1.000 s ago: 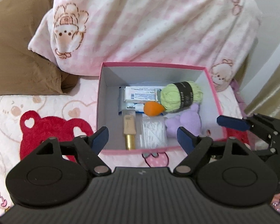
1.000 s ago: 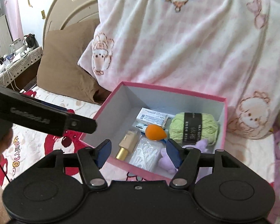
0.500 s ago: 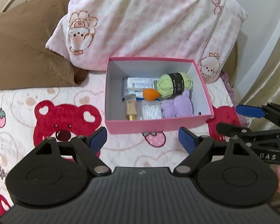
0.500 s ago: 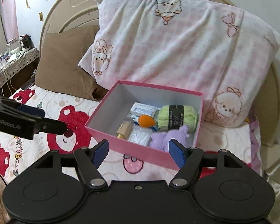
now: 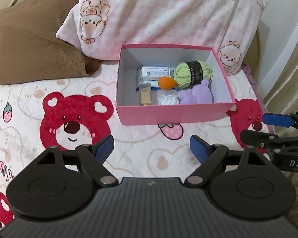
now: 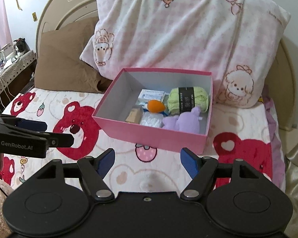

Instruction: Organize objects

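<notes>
Both grippers tilt down over the bed (image 5: 153, 144), the left gripper (image 5: 151, 146) and right gripper (image 6: 147, 162) each with jaws released and empty, the right's having just been opening. Ahead, against the pink pillow (image 6: 188, 35), sits one pink box (image 5: 174, 114). Inside it: one green yarn ball (image 5: 192, 75), one orange sponge (image 5: 166, 83), one purple plush (image 5: 196, 96).

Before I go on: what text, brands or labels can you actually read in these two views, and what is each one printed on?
"GenRobot.AI": side of the left tool.
"DAS", cut off by the frame edge: right tool.
"HAPP", cut off: bedspread.
Black yarn band: print too blurred.
White packet label: too small.
</notes>
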A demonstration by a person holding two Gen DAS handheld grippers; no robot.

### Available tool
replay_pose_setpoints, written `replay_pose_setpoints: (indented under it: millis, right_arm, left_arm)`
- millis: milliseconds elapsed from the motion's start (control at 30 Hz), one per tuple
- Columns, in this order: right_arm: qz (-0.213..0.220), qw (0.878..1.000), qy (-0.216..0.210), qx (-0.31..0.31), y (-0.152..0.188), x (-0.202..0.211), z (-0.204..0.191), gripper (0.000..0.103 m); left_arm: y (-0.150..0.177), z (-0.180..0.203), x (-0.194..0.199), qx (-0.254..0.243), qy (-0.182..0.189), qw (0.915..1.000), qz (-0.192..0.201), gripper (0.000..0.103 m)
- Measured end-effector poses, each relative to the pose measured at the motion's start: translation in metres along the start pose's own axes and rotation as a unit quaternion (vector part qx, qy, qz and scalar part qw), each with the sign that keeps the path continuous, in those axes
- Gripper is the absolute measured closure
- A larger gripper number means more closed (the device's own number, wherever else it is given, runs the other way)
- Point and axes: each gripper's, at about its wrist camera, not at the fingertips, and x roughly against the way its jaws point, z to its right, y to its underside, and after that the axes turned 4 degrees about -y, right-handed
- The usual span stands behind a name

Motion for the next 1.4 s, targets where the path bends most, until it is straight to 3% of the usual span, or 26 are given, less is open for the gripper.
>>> replay_pose_setpoints:
  millis: [600, 700, 767, 967, 1400]
  right_arm:
    - [-0.017, 0.999, 0.04, -0.029, 0.021, -0.013, 0.014, 0.023]
    - [-0.022, 0.998, 0.058, -0.03, 0.023, -0.016, 0.013, 0.02]
    - [-0.026, 0.997, 0.067, -0.036, 0.024, -0.019, 0.012, 0.012]
    - [-0.043, 0.993, 0.105, -0.041, 0.025, -0.023, 0.01, 0.011]
    - [-0.048, 0.991, 0.109, -0.065, 0.029, -0.016, 0.012, 0.011]
  left_arm:
    - [0.01, -0.003, -0.012, 0.005, -0.002, 0.9998, -0.017, 0.018]
    - [0.011, -0.004, -0.012, 0.005, -0.007, 0.9999, -0.011, 0.011]
    - [0.011, -0.006, -0.013, 0.006, -0.011, 0.9998, -0.012, 0.009]
    - [0.01, -0.007, -0.015, -0.001, -0.025, 0.9993, -0.028, 0.007]
    - [0.012, -0.003, -0.016, -0.012, -0.026, 0.9987, -0.043, 0.007]
